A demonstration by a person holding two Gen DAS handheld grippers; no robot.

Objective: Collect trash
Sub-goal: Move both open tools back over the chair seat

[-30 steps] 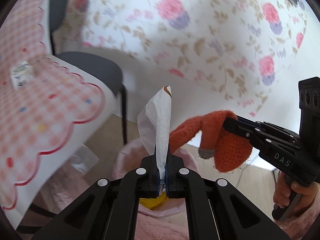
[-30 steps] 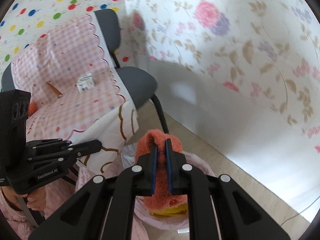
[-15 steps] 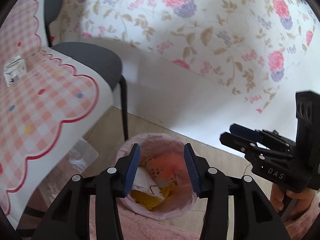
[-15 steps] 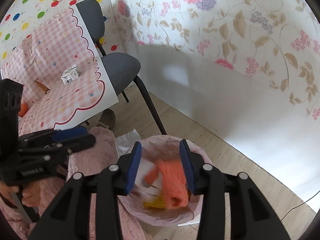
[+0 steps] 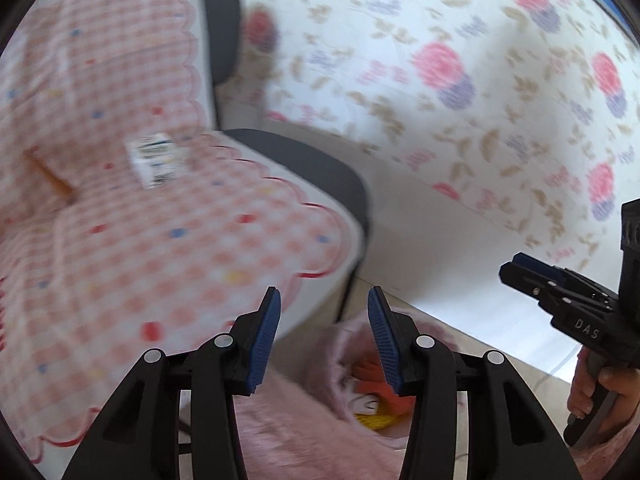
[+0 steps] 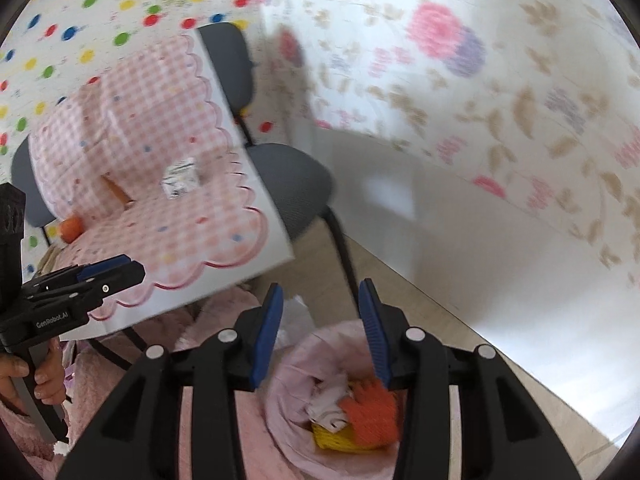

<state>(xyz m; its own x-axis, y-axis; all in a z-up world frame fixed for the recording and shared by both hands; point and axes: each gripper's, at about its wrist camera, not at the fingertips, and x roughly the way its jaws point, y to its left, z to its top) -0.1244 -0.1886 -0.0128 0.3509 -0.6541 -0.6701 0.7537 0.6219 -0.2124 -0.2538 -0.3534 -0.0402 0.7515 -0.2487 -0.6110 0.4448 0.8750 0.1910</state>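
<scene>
A bin with a pink bag liner stands on the floor below both grippers; it also shows in the left wrist view. In it lie an orange knit glove, white crumpled paper and something yellow. My left gripper is open and empty above the bin's left side. My right gripper is open and empty above the bin. A small white carton lies on the pink checked tablecloth; the carton shows in the right wrist view too.
A grey chair stands between the table and the flowered wall. An orange object and a thin brown stick lie on the table. A white bag lies on the floor by the bin.
Both grippers have opened and dropped the white wrapper and the orange glove into the bin. Both have since lifted and tilted up towards the table.
</scene>
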